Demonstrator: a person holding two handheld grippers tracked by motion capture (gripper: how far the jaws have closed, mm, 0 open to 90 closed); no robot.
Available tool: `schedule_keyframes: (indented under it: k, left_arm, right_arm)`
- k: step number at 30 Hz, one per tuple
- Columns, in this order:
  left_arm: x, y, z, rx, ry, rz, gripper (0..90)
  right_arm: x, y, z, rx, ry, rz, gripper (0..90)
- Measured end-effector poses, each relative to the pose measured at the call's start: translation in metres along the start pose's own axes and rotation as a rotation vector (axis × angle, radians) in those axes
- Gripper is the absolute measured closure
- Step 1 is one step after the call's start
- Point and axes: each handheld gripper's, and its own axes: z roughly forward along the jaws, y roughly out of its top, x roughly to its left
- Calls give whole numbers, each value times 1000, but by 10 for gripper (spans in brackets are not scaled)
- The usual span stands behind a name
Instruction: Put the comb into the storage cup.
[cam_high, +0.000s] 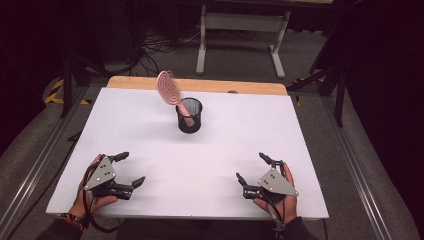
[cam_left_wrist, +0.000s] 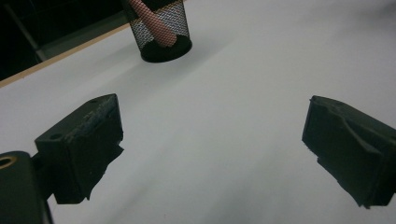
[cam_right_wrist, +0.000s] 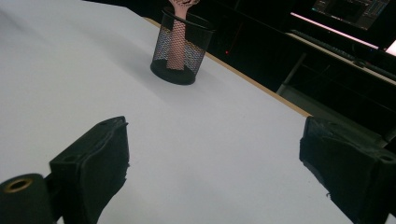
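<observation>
Both grippers sit at the near edge of the desk (cam_high: 150, 130), each held in a hand. Left gripper (cam_high: 131, 170) rests at the near left, its jaws spread wide and released, grasping nothing; in the left gripper view (cam_left_wrist: 212, 135) the two black jaws stand well apart with bare white surface between them. Right gripper (cam_high: 255, 169) rests at the near right, likewise released, jaws wide apart and empty, as the right gripper view (cam_right_wrist: 212, 163) shows.

Well away from both, toward the far middle of the desk, stands a black mesh cup (cam_high: 189, 116), upright on the white surface. A pink hairbrush (cam_high: 170, 90) stands in it, handle down inside the mesh and head up, leaning toward the far left so that the oval head rises over the cup's rim. Through the mesh in both gripper views the pink handle (cam_left_wrist: 156, 29) shows slanted against the wall of the cup (cam_right_wrist: 181, 46), its end near the base.

A white sheet covers most of the desk, with a strip of bare wood along the far edge (cam_high: 240, 86). Beyond it, on the floor, stands the white frame of another table (cam_high: 242, 25), with dark cables (cam_high: 155, 50) lying to its left.
</observation>
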Motion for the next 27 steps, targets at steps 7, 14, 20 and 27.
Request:
schedule_keyframes:
  k: [7, 14, 20, 27]
  left_arm:
    - [-2, 0, -1, -10, -6, 5, 60]
    - [-1, 1, -2, -16, -2, 5, 60]
    - [-2, 1, 1, -10, -7, -6, 60]
    - [-1, 1, 1, -10, -3, -7, 61]
  right_arm:
    - [2, 2, -1, 3, -1, -5, 92]
    - [4, 2, 0, 5, -1, -10, 92]
    - [3, 2, -1, 1, -4, -3, 92]
    - [3, 2, -1, 1, -1, -5, 92]
